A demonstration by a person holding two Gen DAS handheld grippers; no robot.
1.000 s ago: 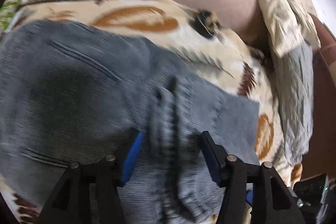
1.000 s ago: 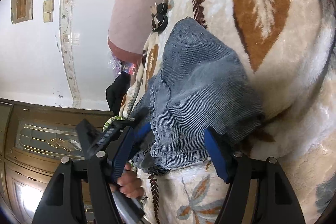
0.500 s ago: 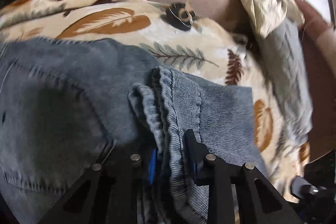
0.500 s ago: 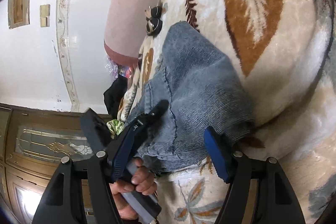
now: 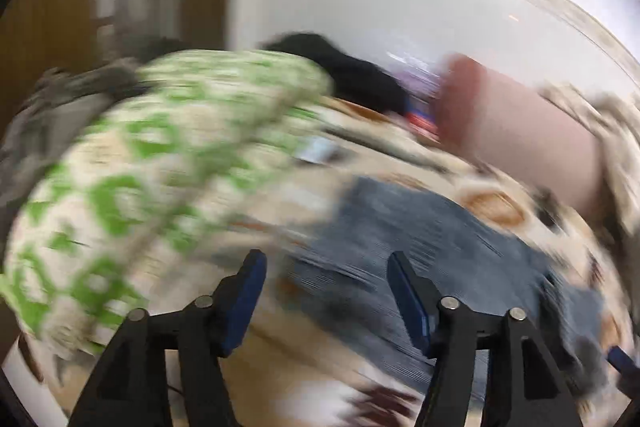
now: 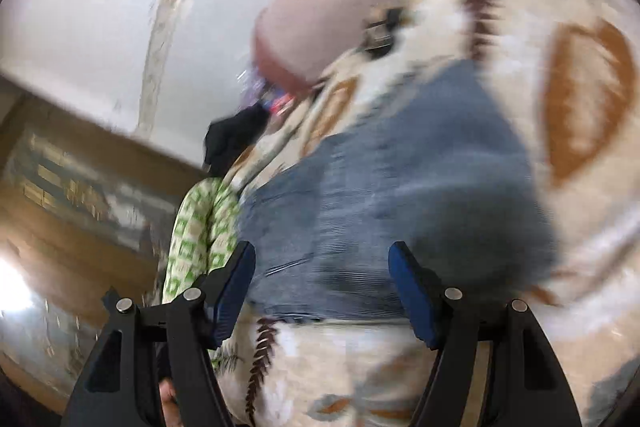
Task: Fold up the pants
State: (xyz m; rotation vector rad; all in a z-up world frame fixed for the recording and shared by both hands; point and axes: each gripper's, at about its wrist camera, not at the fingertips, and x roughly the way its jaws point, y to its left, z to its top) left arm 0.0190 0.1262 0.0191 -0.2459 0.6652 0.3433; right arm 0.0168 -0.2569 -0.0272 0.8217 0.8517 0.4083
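Just 1 pants [image 6: 384,195], 2 grippers apart.

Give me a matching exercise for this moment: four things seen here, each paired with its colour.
Things:
1. pants
2. bolster
3. patterned cloth
4. gripper pads

Colours:
A. green and white
B. bright blue
C. faded blue-grey denim
D. pink with a dark red end

Pairs: 1-C, 2-D, 3-A, 4-B

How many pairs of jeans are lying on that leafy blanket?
1. The folded jeans lie on the blanket, ahead of both open grippers, beside a green-patterned cloth. The pictures are blurred, so more may be hidden.
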